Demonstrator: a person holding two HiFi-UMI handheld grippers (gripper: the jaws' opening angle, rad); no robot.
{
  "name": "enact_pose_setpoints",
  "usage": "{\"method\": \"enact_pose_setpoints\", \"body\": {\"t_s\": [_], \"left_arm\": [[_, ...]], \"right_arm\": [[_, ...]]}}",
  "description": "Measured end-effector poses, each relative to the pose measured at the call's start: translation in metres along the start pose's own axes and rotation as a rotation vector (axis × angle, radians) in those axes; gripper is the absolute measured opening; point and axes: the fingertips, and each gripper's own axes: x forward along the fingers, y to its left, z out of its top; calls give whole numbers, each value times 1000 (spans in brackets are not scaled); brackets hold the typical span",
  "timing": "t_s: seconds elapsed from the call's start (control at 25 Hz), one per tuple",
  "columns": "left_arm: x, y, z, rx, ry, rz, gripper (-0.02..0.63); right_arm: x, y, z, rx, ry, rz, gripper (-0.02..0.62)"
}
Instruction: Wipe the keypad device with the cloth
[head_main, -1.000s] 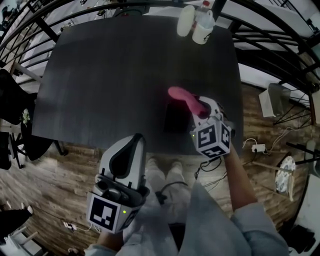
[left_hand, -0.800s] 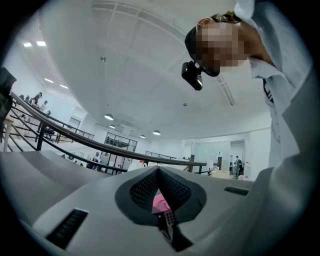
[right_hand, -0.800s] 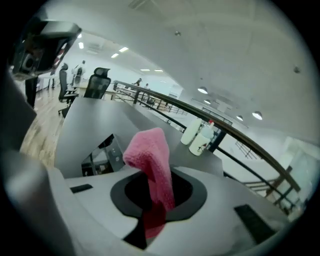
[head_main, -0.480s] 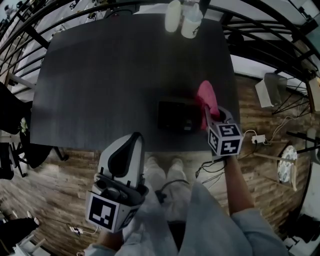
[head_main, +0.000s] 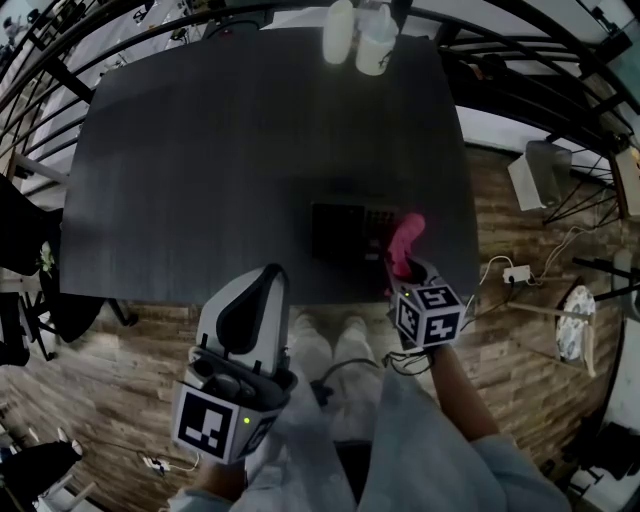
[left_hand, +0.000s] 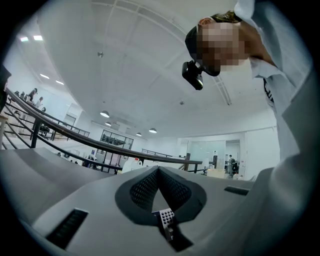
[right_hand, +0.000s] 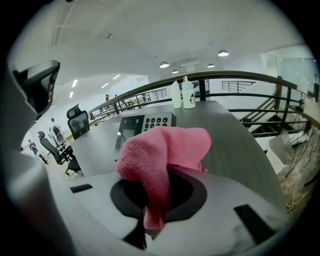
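Keypad device (head_main: 345, 232): one unit, lying on the dark table (head_main: 200, 150) near its front edge, just ahead and left of the right gripper (head_main: 400, 262). One pink cloth (head_main: 405, 243) is pinched in that gripper's jaws, its free end folded toward the device's right edge; contact cannot be confirmed. Left gripper (head_main: 255, 290) is held off the table's near edge, jaws pressed together on nothing. Two white bottles (head_main: 340, 32) (head_main: 375, 40) stand side by side at the far edge; their contents cannot be determined.
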Motion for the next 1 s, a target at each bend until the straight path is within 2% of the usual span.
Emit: {"method": "enact_pose_setpoints", "body": {"t_s": [0.2, 0.32, 0.52, 0.72, 0.88, 1.0], "left_arm": [[1, 1, 1, 0, 3, -3, 0], [2, 3, 4, 1, -9, 3, 0], [1, 8, 12, 3, -38, 20, 0], [-10, 12, 9, 6, -27, 42, 0], [-20, 18, 6, 2, -6, 71, 0], [-27, 24, 8, 4, -15, 92, 0]], "right_arm": [[-19, 11, 1, 27, -6, 28, 41], [-37, 18, 21, -36, -50, 6, 41], [-48, 53, 83, -377, -176, -49, 41], [-21, 97, 130, -714, -231, -72, 41], [16, 135, 141, -868, -243, -21, 41], [42, 160, 123, -945, -194, 43, 41]]}}
